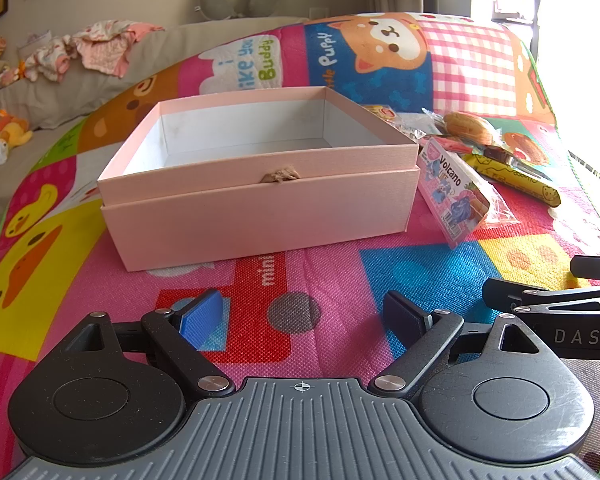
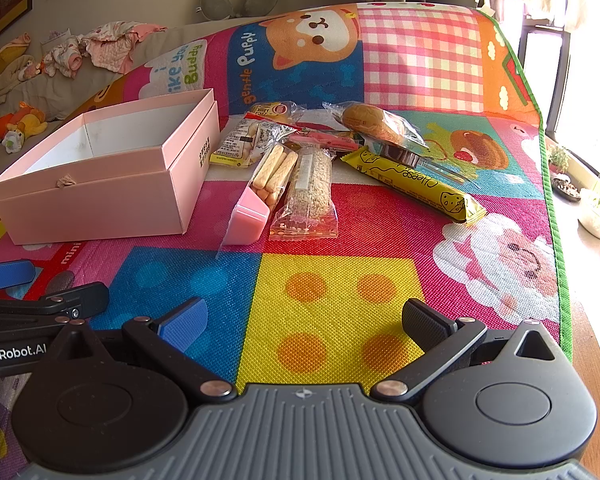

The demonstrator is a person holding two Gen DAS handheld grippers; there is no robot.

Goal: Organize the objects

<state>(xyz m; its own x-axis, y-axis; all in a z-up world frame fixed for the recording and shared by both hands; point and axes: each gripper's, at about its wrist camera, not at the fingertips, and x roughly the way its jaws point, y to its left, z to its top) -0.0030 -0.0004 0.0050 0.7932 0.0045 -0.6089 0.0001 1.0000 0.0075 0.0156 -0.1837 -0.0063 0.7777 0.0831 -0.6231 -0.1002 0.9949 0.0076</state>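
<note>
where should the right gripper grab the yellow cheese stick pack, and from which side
Grip the yellow cheese pack across its narrow middle, coming from above with the right gripper, fingers straddling the long sides. It lies flat on the mat, long and thin. Its far end sits tucked by the bread packet, so the near end or middle looks freer.

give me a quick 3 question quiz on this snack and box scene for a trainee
1. True or false: the pink box already holds snacks.
2. The yellow Cheese bar lies where relative to the box? A) inside it B) to its right C) on top of it
3. Fill in: both the left gripper and right gripper are ____ and hold nothing.

Key: 1 false, its visible interior is bare; 2 B; 3 open.
</note>
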